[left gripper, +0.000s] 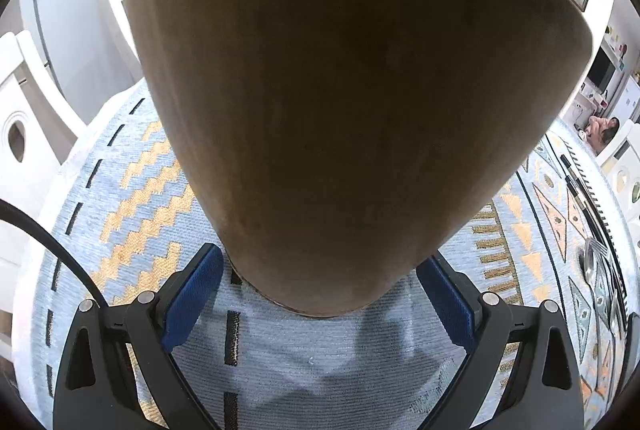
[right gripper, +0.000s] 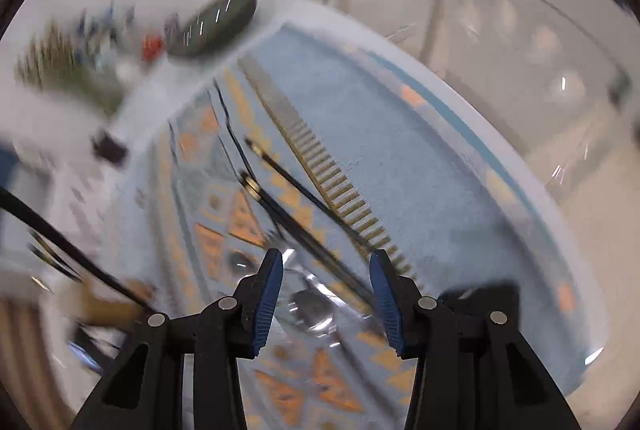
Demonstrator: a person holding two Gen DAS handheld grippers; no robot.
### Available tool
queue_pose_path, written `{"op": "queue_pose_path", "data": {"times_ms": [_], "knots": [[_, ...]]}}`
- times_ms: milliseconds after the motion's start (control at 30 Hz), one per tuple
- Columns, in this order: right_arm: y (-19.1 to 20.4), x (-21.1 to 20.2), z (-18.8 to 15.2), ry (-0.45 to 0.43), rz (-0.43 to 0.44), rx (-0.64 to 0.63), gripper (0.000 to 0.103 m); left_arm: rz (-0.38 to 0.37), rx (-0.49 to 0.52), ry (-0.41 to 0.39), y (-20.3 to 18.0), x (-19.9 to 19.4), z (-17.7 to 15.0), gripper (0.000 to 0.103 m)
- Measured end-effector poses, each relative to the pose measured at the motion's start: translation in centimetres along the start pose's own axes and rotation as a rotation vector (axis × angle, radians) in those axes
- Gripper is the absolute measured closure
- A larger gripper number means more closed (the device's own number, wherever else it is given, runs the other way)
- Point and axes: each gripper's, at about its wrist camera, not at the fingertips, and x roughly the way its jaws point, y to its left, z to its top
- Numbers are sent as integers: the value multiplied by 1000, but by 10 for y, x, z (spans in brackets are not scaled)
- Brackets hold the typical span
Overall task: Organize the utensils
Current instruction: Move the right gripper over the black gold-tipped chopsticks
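A tall brown wooden utensil holder (left gripper: 320,110) stands on the patterned tablecloth and fills the left wrist view. My left gripper (left gripper: 320,256) is shut on its base, a blue pad (left gripper: 192,294) against each side. Metal utensils with black handles (left gripper: 594,258) lie at the far right of that view. The right wrist view is blurred. My right gripper (right gripper: 326,270) hangs open just above a spoon (right gripper: 312,308), whose bowl shows between the pads. Black-handled utensils (right gripper: 288,186) run up and left from there. Nothing is held.
A blue and orange patterned cloth (left gripper: 132,190) covers the round white table (right gripper: 500,150). White chairs (left gripper: 24,134) stand around its edge. A dark oval object (right gripper: 216,18) and small blurred items lie at the far left. A black cable (left gripper: 52,242) crosses the left side.
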Motion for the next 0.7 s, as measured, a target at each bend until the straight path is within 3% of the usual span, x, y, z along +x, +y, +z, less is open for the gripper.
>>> {"op": "queue_pose_path", "data": {"times_ms": [133, 300, 400, 533, 567, 700], "knots": [[30, 39, 35, 3, -16, -161, 59, 6, 4, 1, -3, 1, -1, 6], [35, 88, 70, 47, 59, -90, 64, 22, 15, 7, -10, 2, 1, 6], [49, 107, 79, 36, -8, -164, 64, 25, 18, 7, -13, 6, 0, 6], [59, 141, 83, 98, -81, -228, 63, 26, 2, -4, -12, 5, -1, 6], [62, 140, 84, 60, -89, -241, 63, 27, 0, -3, -12, 5, -1, 6], [69, 142, 82, 52, -139, -285, 62, 47, 13, 6, -17, 9, -1, 6]]}}
